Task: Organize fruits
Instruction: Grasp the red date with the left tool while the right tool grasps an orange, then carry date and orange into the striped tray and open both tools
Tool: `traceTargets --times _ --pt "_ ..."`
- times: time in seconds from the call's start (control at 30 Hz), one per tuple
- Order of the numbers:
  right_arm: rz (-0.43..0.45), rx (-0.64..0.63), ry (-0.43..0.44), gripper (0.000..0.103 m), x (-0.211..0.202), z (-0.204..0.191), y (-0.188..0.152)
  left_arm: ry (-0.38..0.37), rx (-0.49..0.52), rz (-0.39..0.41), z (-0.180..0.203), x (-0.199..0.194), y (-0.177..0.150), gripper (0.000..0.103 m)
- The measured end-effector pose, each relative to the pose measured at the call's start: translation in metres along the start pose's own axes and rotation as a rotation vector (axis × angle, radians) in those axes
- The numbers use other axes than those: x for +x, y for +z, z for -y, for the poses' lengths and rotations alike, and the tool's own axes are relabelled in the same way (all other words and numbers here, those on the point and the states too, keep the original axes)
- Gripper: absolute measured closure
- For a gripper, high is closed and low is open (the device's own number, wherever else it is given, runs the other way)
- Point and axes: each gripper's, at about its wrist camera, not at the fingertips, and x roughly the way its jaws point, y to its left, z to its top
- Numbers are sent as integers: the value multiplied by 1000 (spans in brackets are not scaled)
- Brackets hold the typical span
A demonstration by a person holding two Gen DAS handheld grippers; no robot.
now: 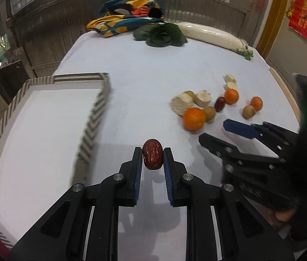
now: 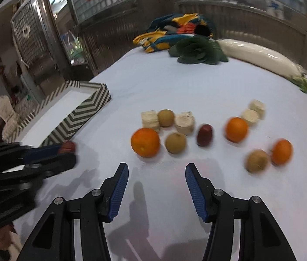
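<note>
The left tongs (image 1: 152, 152) are clamped on a wrinkled red date (image 1: 152, 157), which sits between the two blue pads above the white cloth of the counter (image 1: 149, 76). Just to the left of them lies a shallow tray (image 1: 94, 119) with a zigzag black-and-white rim and a bare white floor; the date is outside it, near its front corner.

The right tongs (image 2: 156, 171) stand apart with nothing between them, their tips over bare cloth in front of the scattered fruit. Nearest to them is a large orange (image 2: 145, 142), with a brown round fruit (image 2: 175, 143) just beside it on the right. Behind these sit pale cut chunks (image 2: 184, 122) and another brown fruit (image 2: 166, 118). A second red date (image 2: 205, 135) lies between that cluster and a middle orange (image 2: 236, 129). Further right a third orange (image 2: 281, 151) touches or nearly touches another brown fruit (image 2: 257, 160).

At the far end of the counter lie a long white radish (image 2: 260, 57), a dark leafy green (image 2: 197, 51) and a colourful bundle of cloth (image 2: 175, 30). The right wrist view is blurred, as is the right side of the left view
</note>
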Motion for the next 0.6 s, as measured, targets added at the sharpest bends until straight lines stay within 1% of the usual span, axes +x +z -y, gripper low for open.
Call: traceTargets --times 0.07,0.13,0.2,0.23,0.27,0.43,0.53,0.6 --pt "-11 -3 -8 50 10 -3 6 10 -13 4 -11 -4 1 85" --pt "-20 -7 2 50 17 -7 13 25 -23 12 -21 -6 3 85" --pt "-20 -17 -26 52 23 -11 17 28 -33 12 -29 -7 4 85" --pt "-24 -21 -39 69 27 -12 19 27 -38 10 -33 -7 5 85" --pt "-40 -24 -32 72 32 -13 20 24 -43 6 -36 -7 5 85" --pt "-11 -2 -10 72 20 -14 21 8 -64 -28 -55 -11 9 85" --pt "10 -26 33 72 10 -30 29 12 -74 -35 -70 -18 14 85" --pt "23 -55 59 72 7 -45 35 28 -76 -39 -84 -22 20 85"
